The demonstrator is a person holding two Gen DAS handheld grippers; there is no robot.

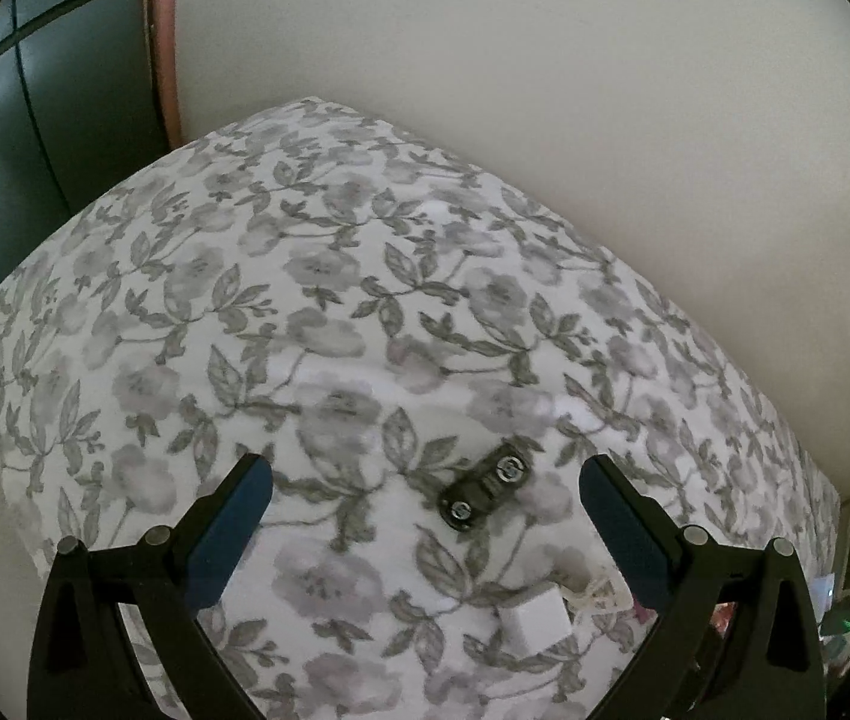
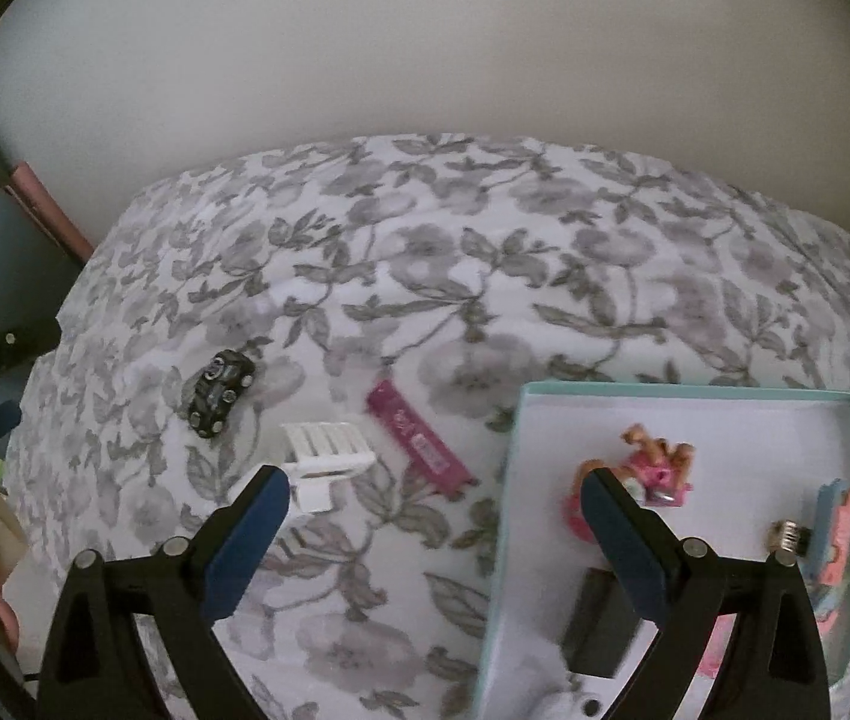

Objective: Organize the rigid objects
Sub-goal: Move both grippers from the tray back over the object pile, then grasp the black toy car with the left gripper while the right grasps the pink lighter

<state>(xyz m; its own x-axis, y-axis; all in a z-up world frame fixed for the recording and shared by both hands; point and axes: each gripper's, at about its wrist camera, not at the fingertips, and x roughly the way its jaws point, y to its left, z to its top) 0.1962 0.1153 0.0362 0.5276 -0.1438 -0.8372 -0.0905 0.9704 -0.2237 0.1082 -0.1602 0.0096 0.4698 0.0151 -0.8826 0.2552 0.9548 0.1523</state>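
Left wrist view: my left gripper [image 1: 425,480] hangs released, nothing between its fingers, above the black toy car [image 1: 487,486] on the floral bedspread [image 1: 215,312].

Right wrist view: my right gripper [image 2: 434,492] is released and empty, over the bedspread and the edge of the teal box [image 2: 506,516]; the white toy chair [image 2: 324,457] and the magenta strip [image 2: 419,438] lie on the bedspread left of the box.

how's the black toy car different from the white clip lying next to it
The toy car is black with silver wheels; the clip is plain white. The car is a rounded, compact lump, while the clip is flatter with a ribbed top and a tab sticking out toward the camera. The car lies further from the teal box than the clip does. Both rest loose on the floral bedsheet, outside the box, and neither is held.
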